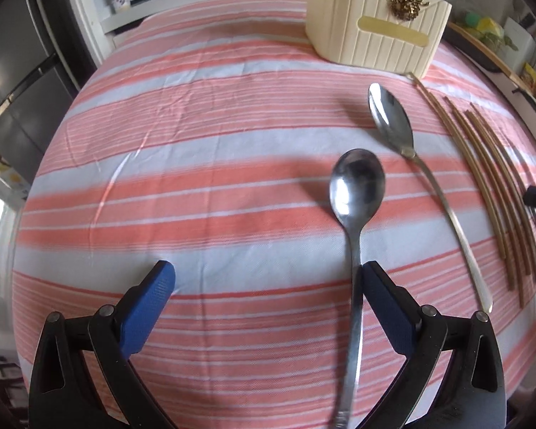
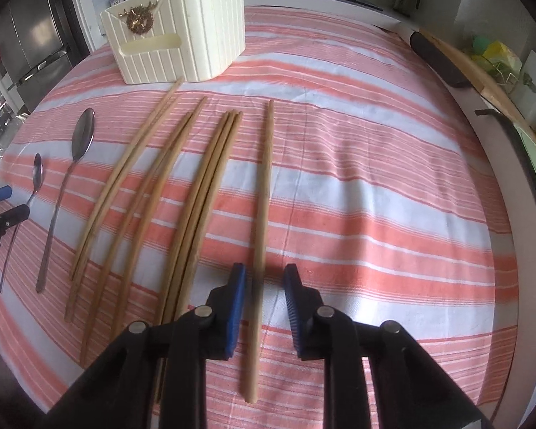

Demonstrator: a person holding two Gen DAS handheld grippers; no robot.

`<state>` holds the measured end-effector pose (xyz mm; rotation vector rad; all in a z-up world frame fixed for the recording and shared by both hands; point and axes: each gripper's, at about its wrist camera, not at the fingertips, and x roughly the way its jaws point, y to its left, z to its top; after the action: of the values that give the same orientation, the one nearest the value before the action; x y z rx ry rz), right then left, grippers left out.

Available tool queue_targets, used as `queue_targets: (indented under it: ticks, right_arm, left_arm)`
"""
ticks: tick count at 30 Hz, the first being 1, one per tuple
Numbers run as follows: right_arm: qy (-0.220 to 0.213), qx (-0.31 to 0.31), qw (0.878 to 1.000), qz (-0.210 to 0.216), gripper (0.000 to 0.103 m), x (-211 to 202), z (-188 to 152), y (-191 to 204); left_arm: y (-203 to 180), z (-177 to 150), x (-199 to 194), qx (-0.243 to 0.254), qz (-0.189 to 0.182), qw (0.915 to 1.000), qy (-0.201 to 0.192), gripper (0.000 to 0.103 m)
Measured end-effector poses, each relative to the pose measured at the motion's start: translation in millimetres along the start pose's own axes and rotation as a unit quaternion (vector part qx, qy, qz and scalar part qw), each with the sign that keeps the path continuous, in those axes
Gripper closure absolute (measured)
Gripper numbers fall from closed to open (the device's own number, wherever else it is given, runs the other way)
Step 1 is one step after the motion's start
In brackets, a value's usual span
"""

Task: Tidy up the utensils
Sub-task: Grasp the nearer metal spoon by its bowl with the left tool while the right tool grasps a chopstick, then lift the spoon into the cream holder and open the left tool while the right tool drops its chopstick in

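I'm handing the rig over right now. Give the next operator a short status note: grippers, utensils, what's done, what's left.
Left gripper: open, straddling the small spoon; its right pad touches the handle.
Right gripper: open, narrow, single chopstick between the pads, not yet clamped.
On the cloth: large spoon and the chopstick bundle between the two grippers.
Holder: at the far edge; contents not visible.
Done: no utensil seen stowed.
Left: probably grip, then move spoons and chopsticks to the holder.

Steel spoon (image 1: 357, 193) between left gripper (image 1: 268, 282) jaws: bowl blurred, handle end cut off by bottom edge. Cream ribbed holder box (image 1: 371, 25) beyond: top cut off. Right gripper (image 2: 264, 286): pad contact with single wooden chopstick (image 2: 261, 236) unclear.
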<state>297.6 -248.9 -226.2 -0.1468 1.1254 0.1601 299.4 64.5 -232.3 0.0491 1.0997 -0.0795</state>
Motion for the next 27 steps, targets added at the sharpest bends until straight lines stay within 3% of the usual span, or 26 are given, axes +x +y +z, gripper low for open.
queue_targets:
  ticks: [4,7,10,13,15,16,17,20,27]
  right_arm:
    - [0.028,-0.025,0.999,0.005,0.079,8.9,19.4,0.8]
    - [0.046,-0.024,0.999,0.016,0.071,18.1,37.4,-4.1]
    - [0.042,-0.033,0.998,0.026,0.071,29.7,60.1,-4.7]
    - [0.03,-0.039,0.998,0.036,0.071,43.0,86.8,-3.5]
    - [0.027,-0.046,0.998,0.041,0.076,51.9,104.5,-1.3]
    - [0.026,-0.047,0.998,0.043,0.094,56.1,114.2,-1.5]
    - [0.028,-0.039,0.998,0.05,0.096,59.5,120.5,-3.1]
    - [0.023,0.001,0.998,0.064,0.096,56.5,131.4,-11.2]
    - [-0.102,-0.005,0.991,0.081,0.096,-44.9,103.0,-6.6]
  left_arm:
    - [-6.3,1.6,1.0,-0.011,0.011,0.9999,0.006,0.0]
    - [-25.4,10.5,5.4,0.015,0.004,0.9999,-0.004,0.0]
    - [-32.8,24.7,11.0,0.029,-0.01,0.9995,-0.008,0.005]
    - [-30.5,34.4,10.5,0.031,-0.024,0.999,-0.021,0.028]
    - [-32.2,38.7,8.1,0.044,-0.027,0.998,-0.036,0.066]
    - [-32.3,40.8,8.0,0.049,-0.027,0.9976,-0.04,0.067]
    - [-31.0,41.9,8.0,0.049,-0.033,0.9974,-0.041,0.067]
    - [-22.8,39.8,-2.2,0.04,-0.047,0.9964,-0.058,0.067]
    - [-2.9,25.6,-77.8,0.007,-0.083,0.9838,-0.159,0.067]
